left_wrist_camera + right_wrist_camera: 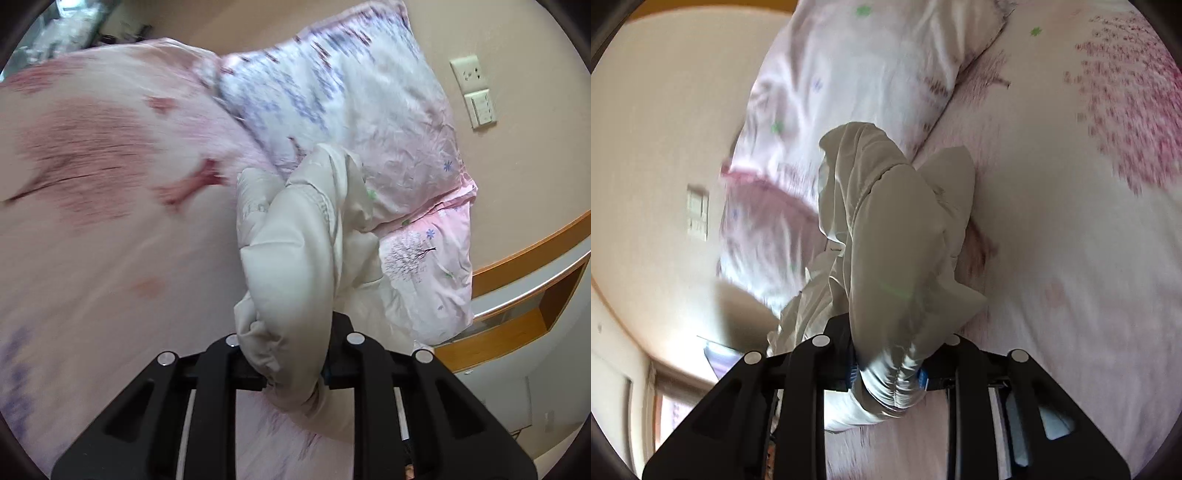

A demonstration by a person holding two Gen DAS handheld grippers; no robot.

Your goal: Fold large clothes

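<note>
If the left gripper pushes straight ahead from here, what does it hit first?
The left gripper already clamps the cream garment, which bunches ahead of it. Beyond that, probably the floral pillow on the pink bedsheet; depth is unclear.

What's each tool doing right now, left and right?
Left tool: shut on the cream garment.
Right tool: shut on the same cream garment.

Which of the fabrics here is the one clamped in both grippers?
The plain cream garment, bunched between the fingers of the left gripper and right gripper; the pillows and bedsheet are pink and printed.
</note>
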